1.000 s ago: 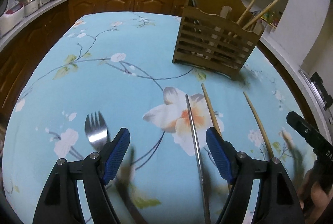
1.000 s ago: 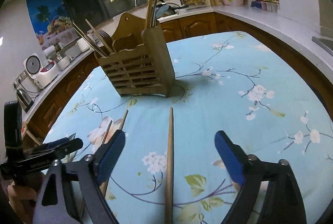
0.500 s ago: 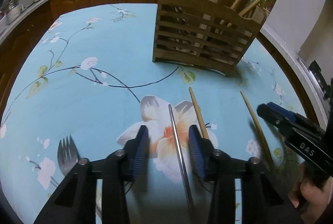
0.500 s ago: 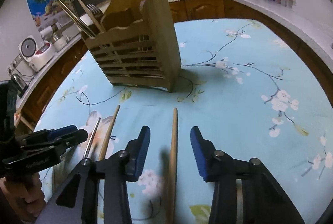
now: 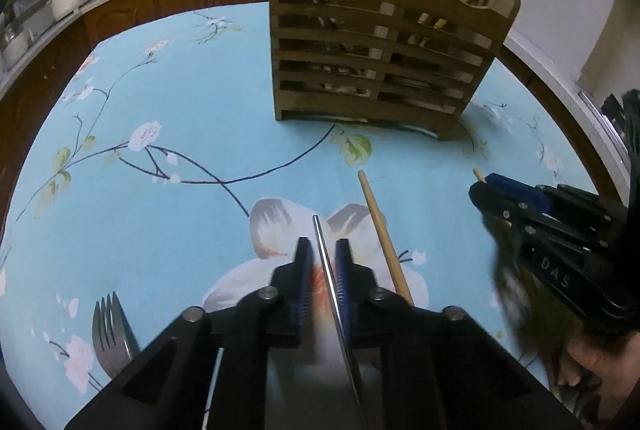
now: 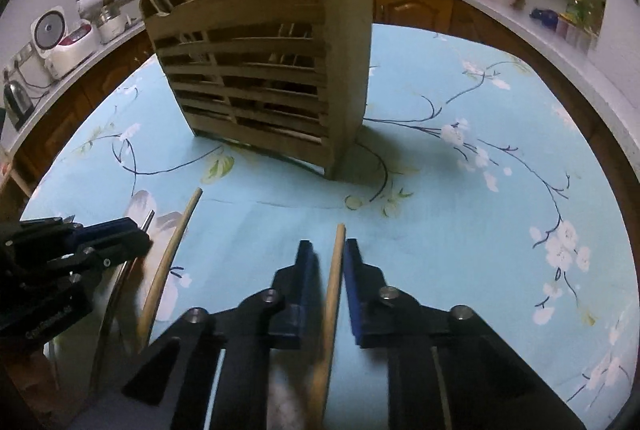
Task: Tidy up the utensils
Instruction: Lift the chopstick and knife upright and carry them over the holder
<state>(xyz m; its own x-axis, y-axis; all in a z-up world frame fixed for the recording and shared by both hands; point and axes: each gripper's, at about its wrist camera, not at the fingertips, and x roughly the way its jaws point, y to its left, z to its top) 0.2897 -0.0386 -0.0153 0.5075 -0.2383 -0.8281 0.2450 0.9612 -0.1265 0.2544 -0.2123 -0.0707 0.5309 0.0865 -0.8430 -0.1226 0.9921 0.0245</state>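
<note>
**A:** Utensils lie loose on a tabletop (image 5: pixel 168 198) covered in pale blue floral cloth. Where exactly is each one?

**B:** A thin metal chopstick (image 5: pixel 326 262) sits between the blue pads of the left hand-held gripper (image 5: pixel 322 266), whose jaws have just been closing and are now nearly shut around it. Just beside it lies a wooden chopstick (image 5: pixel 380 234). A fork (image 5: pixel 108 330) rests well apart, at the near left edge. In the other view, the right hand-held gripper (image 6: pixel 326 270) has just been closing too, and now pinches a second wooden chopstick (image 6: pixel 334 286).

**A:** And their destination?

**B:** A slatted wooden holder (image 5: pixel 376 62) stands upright beyond them, already carrying several sticks (leaning at angles).

**A:** How will they handle?

**B:** Light and stiff, I'd judge. The metal one looks smooth and likely slippery, so a firm pinch matters. Both are held near one end, so the long free part may swing or droop when lifted. The wooden one should grip more easily.
</note>
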